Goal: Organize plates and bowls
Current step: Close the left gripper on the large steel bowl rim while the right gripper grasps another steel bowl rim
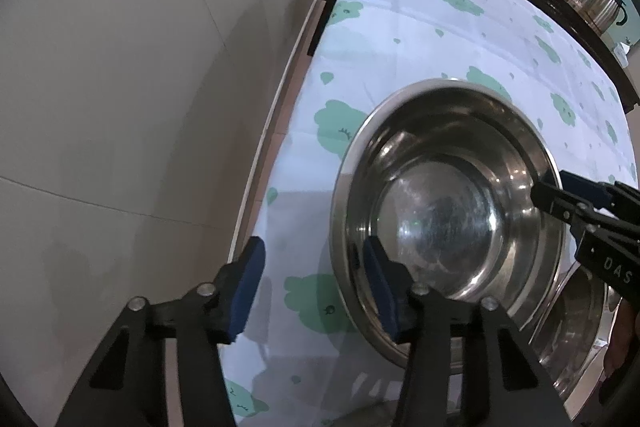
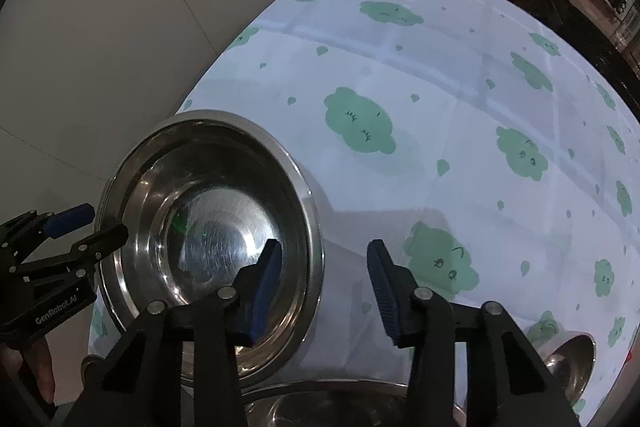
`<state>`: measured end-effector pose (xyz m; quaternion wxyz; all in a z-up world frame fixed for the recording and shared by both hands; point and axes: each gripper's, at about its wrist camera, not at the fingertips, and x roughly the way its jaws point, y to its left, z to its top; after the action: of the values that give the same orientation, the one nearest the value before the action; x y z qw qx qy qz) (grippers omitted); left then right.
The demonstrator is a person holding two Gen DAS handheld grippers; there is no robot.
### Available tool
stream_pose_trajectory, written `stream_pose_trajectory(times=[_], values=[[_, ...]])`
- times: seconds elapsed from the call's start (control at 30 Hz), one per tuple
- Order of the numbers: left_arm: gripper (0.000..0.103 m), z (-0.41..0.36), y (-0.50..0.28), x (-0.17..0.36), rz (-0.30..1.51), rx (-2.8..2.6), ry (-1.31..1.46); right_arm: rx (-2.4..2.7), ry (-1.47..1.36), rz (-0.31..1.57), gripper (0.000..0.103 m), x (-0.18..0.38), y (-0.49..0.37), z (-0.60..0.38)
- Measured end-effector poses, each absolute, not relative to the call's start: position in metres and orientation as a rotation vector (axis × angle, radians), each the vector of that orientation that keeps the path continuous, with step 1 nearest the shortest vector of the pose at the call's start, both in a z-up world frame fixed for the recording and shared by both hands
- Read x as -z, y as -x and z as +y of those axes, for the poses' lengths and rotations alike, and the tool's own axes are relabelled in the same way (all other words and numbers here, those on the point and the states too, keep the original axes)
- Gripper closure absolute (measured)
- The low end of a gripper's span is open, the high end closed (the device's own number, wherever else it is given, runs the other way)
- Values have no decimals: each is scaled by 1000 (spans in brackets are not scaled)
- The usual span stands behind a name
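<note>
On the cloud-print cloth (image 2: pixel 440 87), near its front edge: steel bowl (image 1: pixel 440 219), seemingly tipped, mouth facing both cameras. Left claw (image 1: pixel 316 287) released, jaws wide, straddling the bowl's left rim, one finger inside and one outside. Right claw (image 2: pixel 324 283) likewise released, astride the opposite rim. Equally near; probably only closing needed. Second bowl (image 1: pixel 572 327) just below.

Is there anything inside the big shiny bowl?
No food: the steel bowl shows only a bare, scratched bottom with reflections. One finger of each gripper straddles its rim. What lies under it is hidden.
</note>
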<state>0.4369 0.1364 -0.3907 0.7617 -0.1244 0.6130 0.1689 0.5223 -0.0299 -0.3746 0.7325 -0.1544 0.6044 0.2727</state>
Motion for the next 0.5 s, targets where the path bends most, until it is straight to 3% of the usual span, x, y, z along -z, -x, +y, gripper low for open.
stream_pose_trajectory(times=[0.07,0.33,0.5], values=[[57,136,-437,392,1337,-363,276,-604,340,1341,69,376,-521,-30],[67,132,-438,396,1346,-341,284,-613,333,1361,78,379,-520,-31],[87,126,-440,397,1348,-311,285,-636,325,1370,89,379,-516,-29]])
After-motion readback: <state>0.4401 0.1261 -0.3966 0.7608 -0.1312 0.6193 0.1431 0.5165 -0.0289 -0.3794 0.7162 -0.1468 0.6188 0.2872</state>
